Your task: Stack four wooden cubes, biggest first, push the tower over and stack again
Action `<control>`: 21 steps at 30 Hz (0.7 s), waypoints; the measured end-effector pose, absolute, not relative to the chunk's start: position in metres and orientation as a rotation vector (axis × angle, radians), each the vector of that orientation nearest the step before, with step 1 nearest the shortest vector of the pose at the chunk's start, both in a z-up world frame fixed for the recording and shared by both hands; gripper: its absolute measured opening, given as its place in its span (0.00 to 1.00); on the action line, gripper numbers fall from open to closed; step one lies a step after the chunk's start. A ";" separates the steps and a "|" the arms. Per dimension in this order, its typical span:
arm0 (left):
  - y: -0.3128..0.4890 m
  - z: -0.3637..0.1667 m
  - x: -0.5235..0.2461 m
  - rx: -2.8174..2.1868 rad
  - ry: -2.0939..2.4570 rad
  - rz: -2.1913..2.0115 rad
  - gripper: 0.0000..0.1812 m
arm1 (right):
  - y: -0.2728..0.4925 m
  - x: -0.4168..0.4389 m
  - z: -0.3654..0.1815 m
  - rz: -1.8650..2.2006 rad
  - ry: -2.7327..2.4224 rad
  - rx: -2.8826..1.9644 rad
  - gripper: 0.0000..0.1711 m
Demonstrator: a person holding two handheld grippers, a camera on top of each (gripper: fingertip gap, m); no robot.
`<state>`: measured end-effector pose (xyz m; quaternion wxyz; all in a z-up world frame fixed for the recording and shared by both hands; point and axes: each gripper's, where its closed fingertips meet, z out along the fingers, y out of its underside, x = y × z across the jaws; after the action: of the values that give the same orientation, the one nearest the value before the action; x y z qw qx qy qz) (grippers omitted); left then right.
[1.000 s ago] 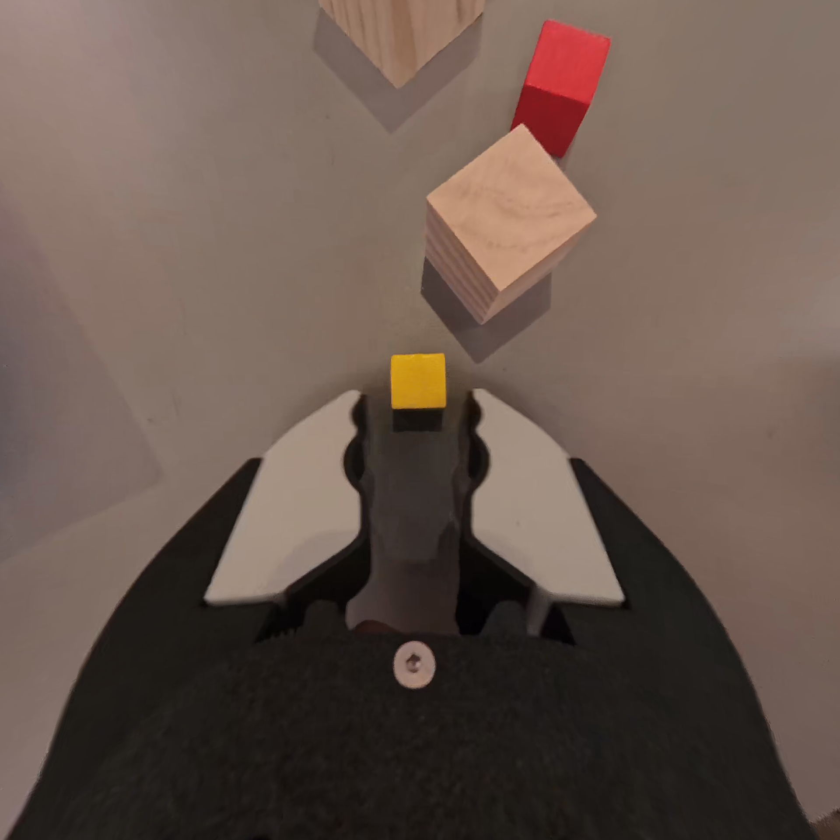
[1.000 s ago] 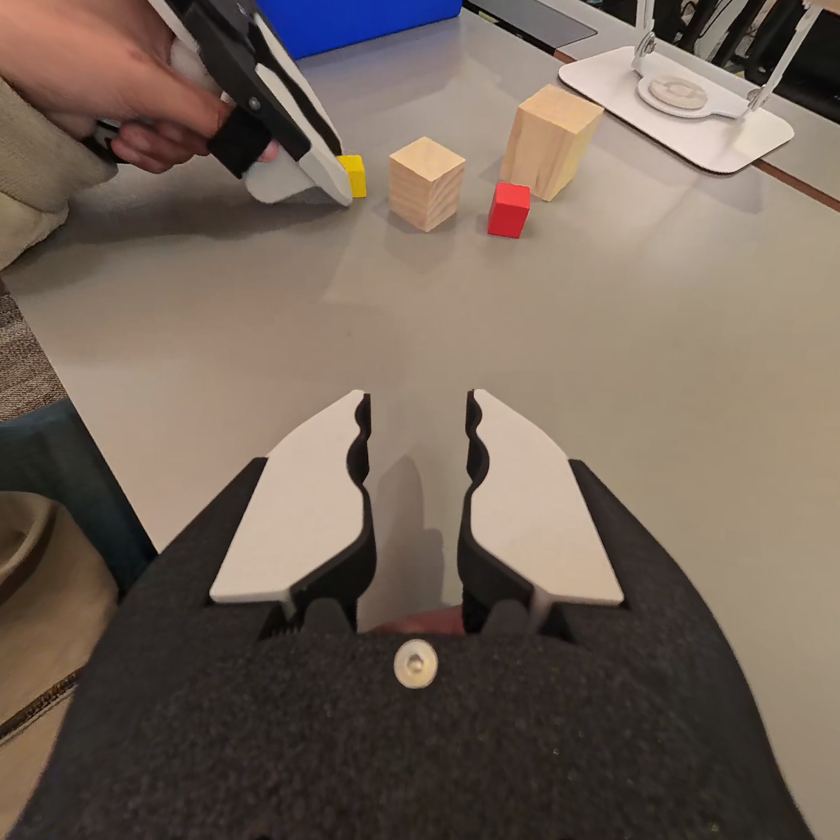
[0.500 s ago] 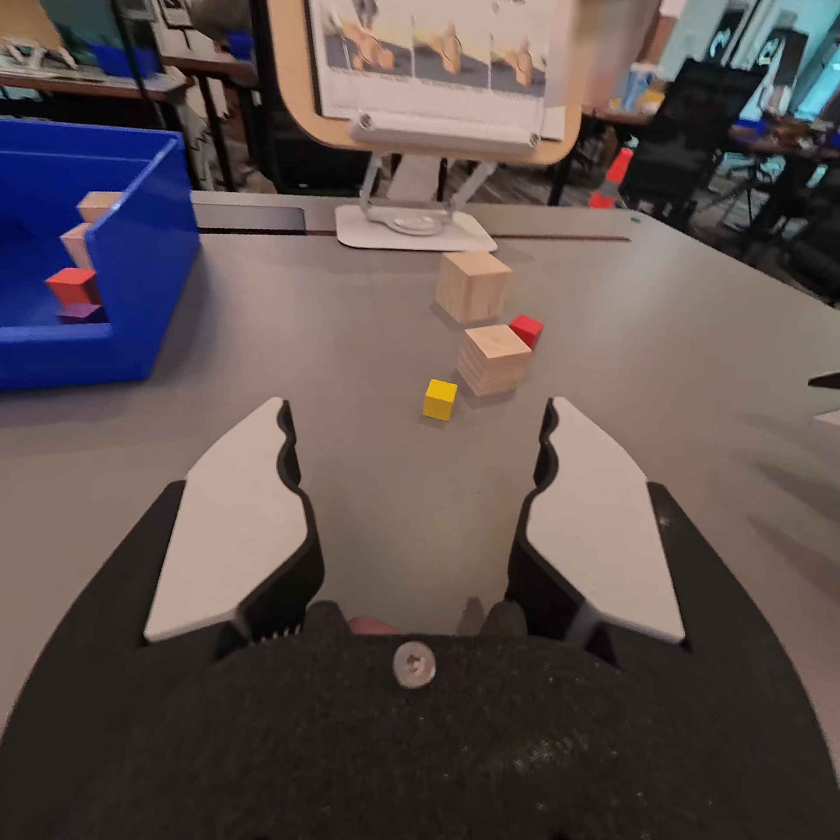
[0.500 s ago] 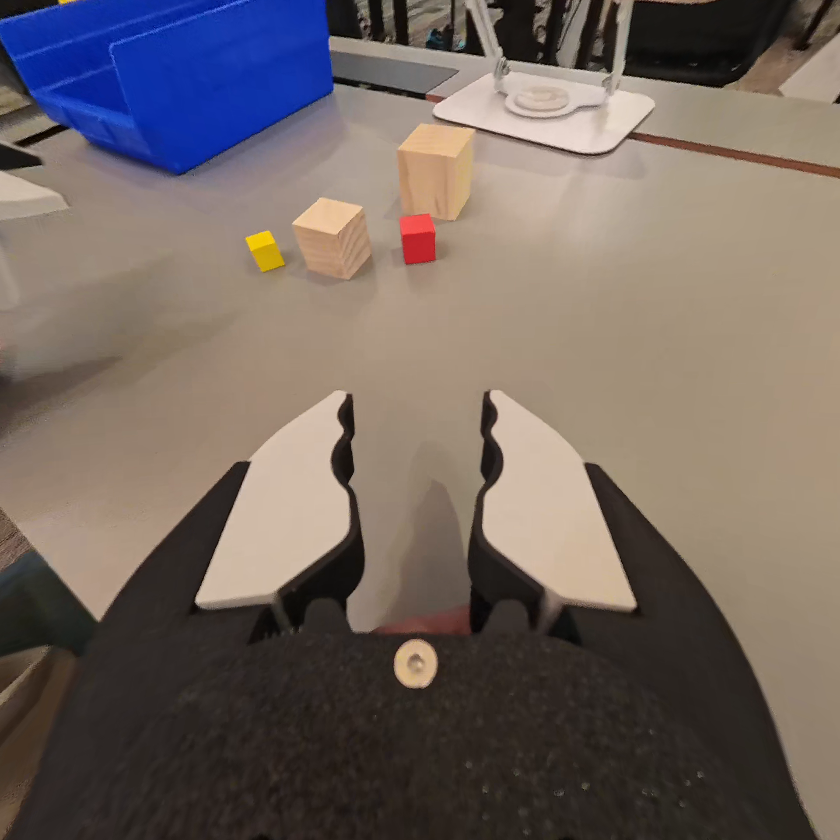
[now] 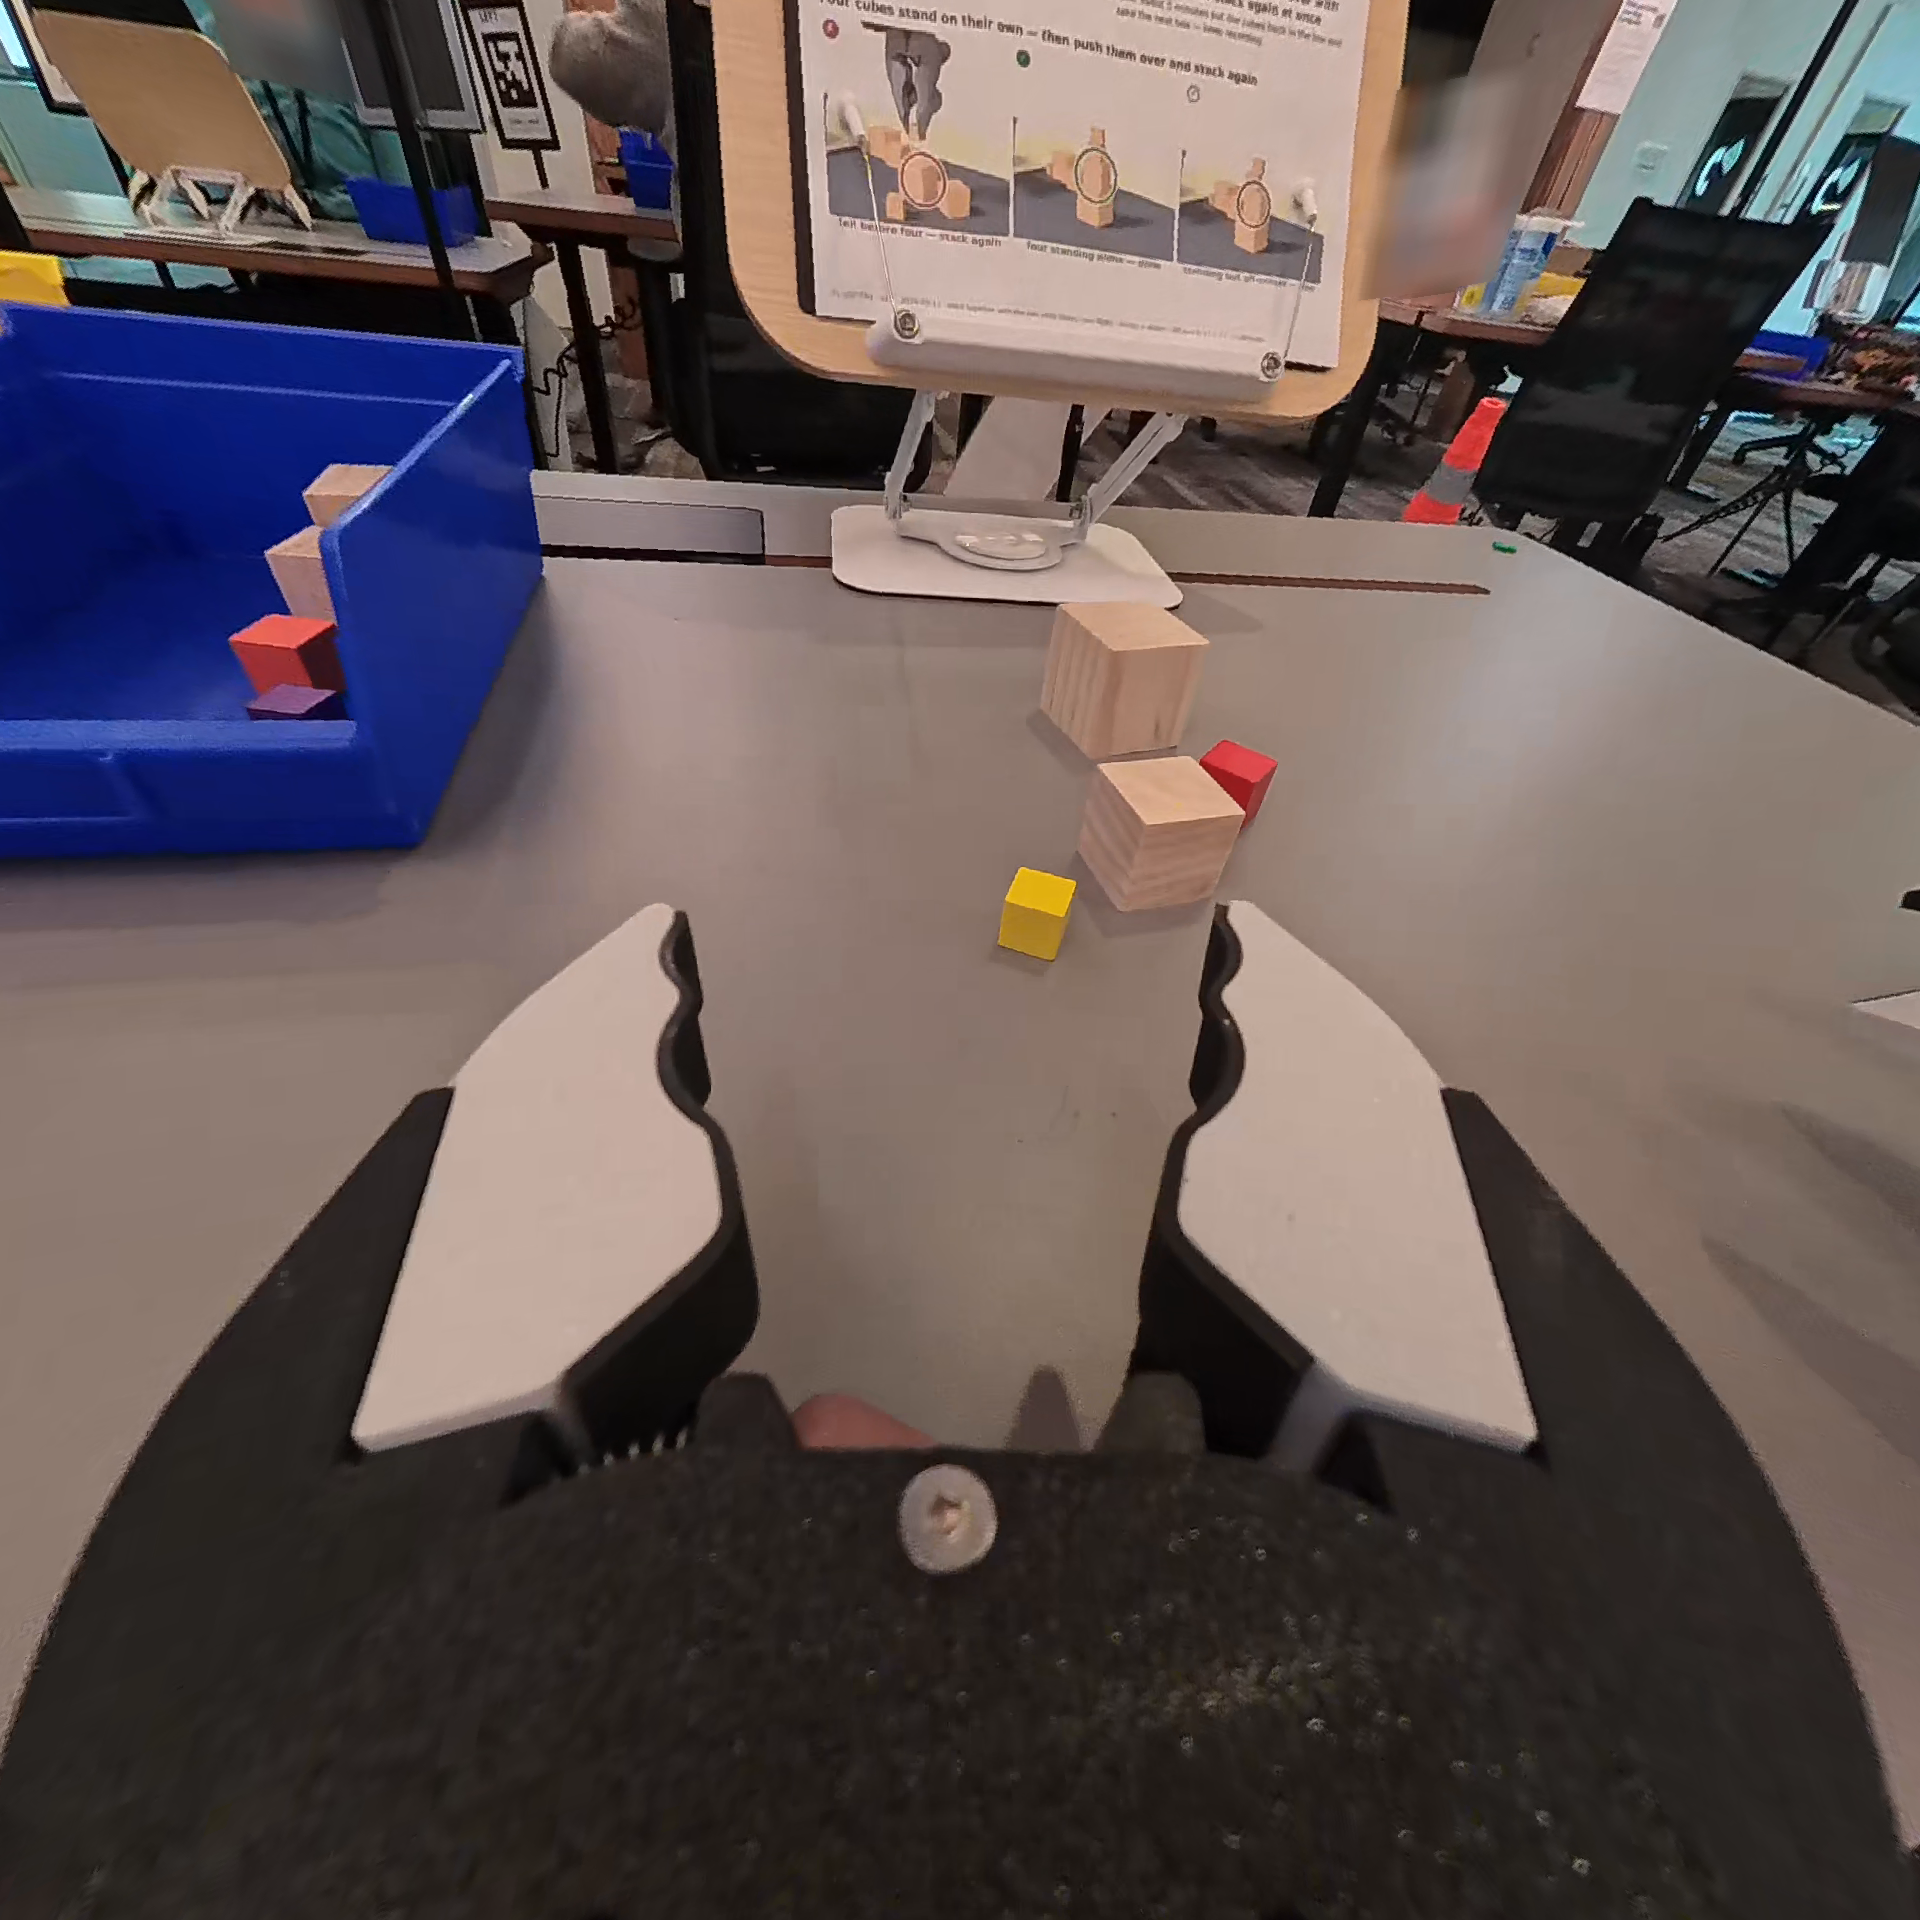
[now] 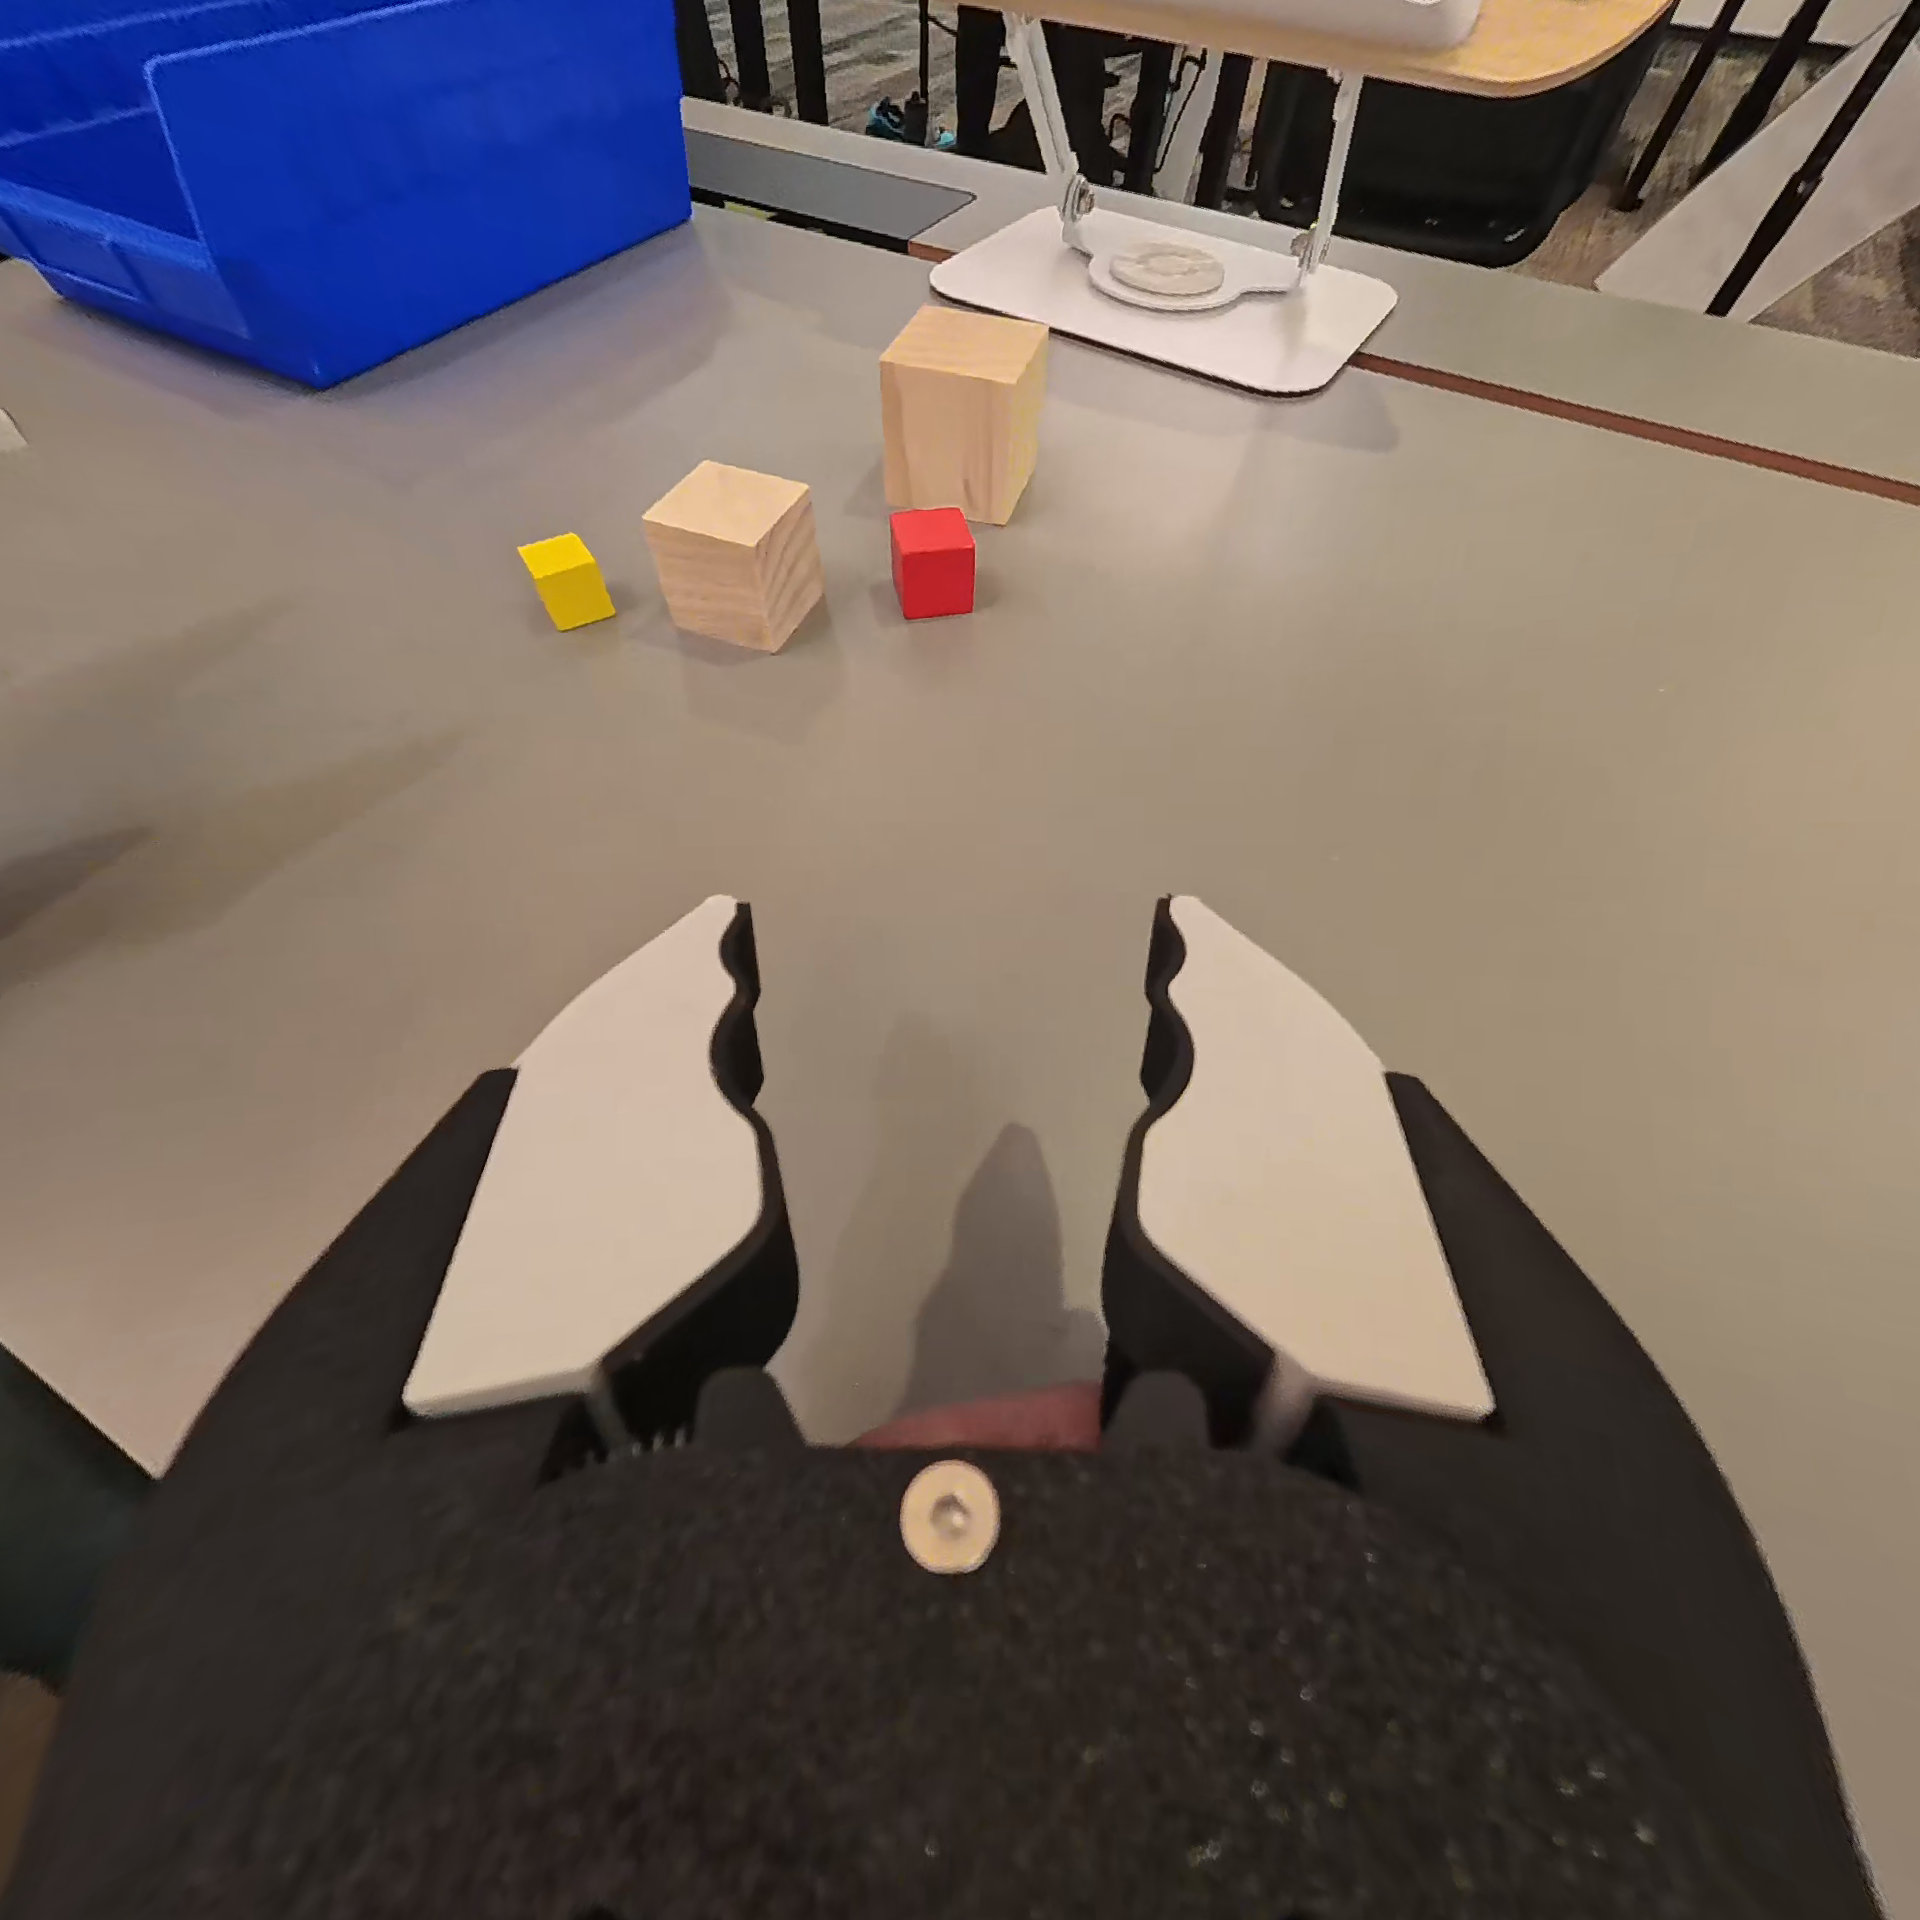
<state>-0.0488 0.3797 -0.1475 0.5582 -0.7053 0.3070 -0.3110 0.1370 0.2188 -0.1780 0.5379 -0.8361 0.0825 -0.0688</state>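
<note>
Both your grippers are empty w/ jaws spread: left gripper (image 5: pixel 945 914), right gripper (image 6: pixel 951 909), each hovering over the grey surface (image 6: pixel 1351 779). Taking the mid wooden cube (image 6: pixel 734 556) as ref: yellow cube (image 6: pixel 566 582) just beside it on its left, red cube (image 6: pixel 932 562) near its right, big wooden cube (image 6: pixel 963 411) behind the red one. Nothing stacked. Blue bin (image 5: pixel 426 623) w/ spare blocks well apart on the left, instruction board stand (image 5: pixel 1003 551) behind the big cube.

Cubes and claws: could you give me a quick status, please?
Left claw open, right claw open, both empty. Four cubes unstacked on table. Nothing in the way.
</note>
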 end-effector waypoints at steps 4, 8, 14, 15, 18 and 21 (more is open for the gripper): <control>0.378 -0.150 -0.046 -1.666 0.748 -0.717 0.50 | 0.220 0.137 -0.180 -0.174 0.185 -1.993 0.42; 0.378 -0.151 -0.044 -1.672 0.761 -0.736 0.49 | 0.241 0.137 -0.166 -0.172 0.022 -2.023 0.40; 0.379 -0.153 -0.039 -1.690 0.774 -0.789 0.46 | 0.352 0.155 -0.127 -0.273 -0.763 -2.157 0.40; 0.380 -0.153 -0.038 -1.693 0.777 -0.792 0.46 | 0.373 0.160 -0.129 -0.289 -0.895 -2.169 0.40; 0.380 -0.153 -0.036 -1.692 0.778 -0.808 0.46 | 0.426 0.174 -0.149 -0.260 -1.157 -2.279 0.40; 0.380 -0.153 -0.035 -1.694 0.778 -0.828 0.46 | 0.458 0.191 -0.176 -0.271 -1.336 -2.392 0.41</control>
<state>-0.0349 0.3804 -0.1527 0.5234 -0.7076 0.3250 -0.3459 0.1909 0.4578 -0.1764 0.1928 -0.8525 -0.4761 -0.0965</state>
